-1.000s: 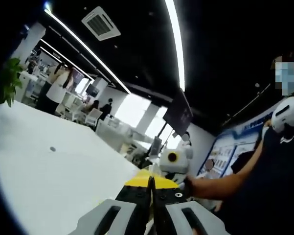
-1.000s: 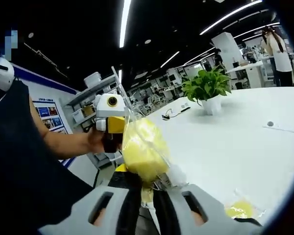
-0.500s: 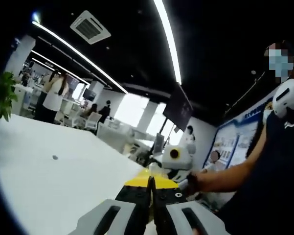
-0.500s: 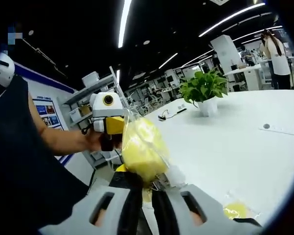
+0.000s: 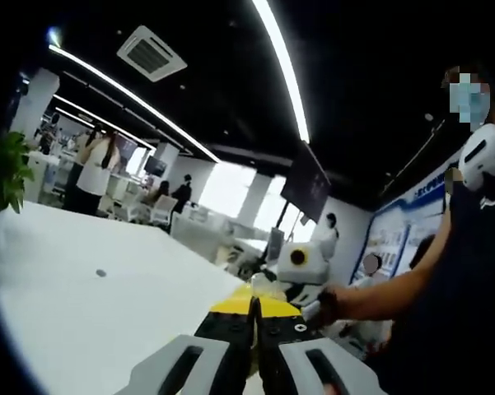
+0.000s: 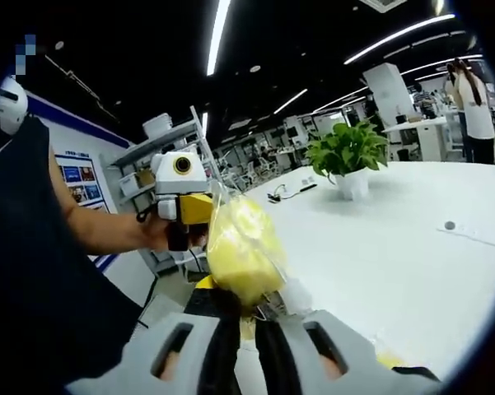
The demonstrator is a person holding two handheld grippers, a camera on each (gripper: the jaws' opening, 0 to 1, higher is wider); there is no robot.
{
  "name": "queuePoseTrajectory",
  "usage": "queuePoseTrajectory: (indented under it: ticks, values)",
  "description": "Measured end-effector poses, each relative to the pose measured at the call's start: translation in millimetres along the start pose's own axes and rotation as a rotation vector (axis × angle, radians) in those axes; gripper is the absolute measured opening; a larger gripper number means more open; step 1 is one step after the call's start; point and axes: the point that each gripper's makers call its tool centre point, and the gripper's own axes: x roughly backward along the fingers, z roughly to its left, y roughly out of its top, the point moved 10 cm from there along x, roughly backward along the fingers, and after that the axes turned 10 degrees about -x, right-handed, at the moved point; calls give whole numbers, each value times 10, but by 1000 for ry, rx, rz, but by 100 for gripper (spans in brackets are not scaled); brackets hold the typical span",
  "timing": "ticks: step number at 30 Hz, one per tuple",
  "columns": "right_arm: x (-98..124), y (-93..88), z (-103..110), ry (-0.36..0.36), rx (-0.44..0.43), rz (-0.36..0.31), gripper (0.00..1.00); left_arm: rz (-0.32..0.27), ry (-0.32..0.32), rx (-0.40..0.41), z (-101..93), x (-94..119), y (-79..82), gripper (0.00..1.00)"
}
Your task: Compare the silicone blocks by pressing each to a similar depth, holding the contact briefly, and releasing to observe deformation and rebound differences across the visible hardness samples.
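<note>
Little has shifted: my right claw (image 6: 245,317) still pinches the bagged yellow block (image 6: 243,251) above the desk (image 6: 412,247). Left claw (image 5: 254,317) clenched, empty. Block looks soft, its wrap slippery; grip mid-body.

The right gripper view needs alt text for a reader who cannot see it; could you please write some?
The right gripper is shut on a yellow block in clear wrap, held up above a white table. To its left, a hand holds the left gripper; a potted plant stands on the table behind.
</note>
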Motion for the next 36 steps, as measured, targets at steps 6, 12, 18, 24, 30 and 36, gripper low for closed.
queuePoseTrajectory:
  ticks: [6,12,18,24,30,36]
  values:
    - [-22,-4,16,7,11,-6,3,25,18,26,-6,20,43,0]
    - [-26,18,38,6,53,-43,6,31,28,16,-26,34,111,0]
    - [-48,45,55,-15,136,-61,8,8,43,34,-35,58,123,0]
    - [-29,38,88,-17,151,-76,10,11,37,21,-70,55,156,0]
    - [-23,80,99,-31,145,-79,20,-8,35,24,-89,46,210,0]
    - [-21,102,111,-90,184,-92,52,-37,55,40,-63,103,269,0]
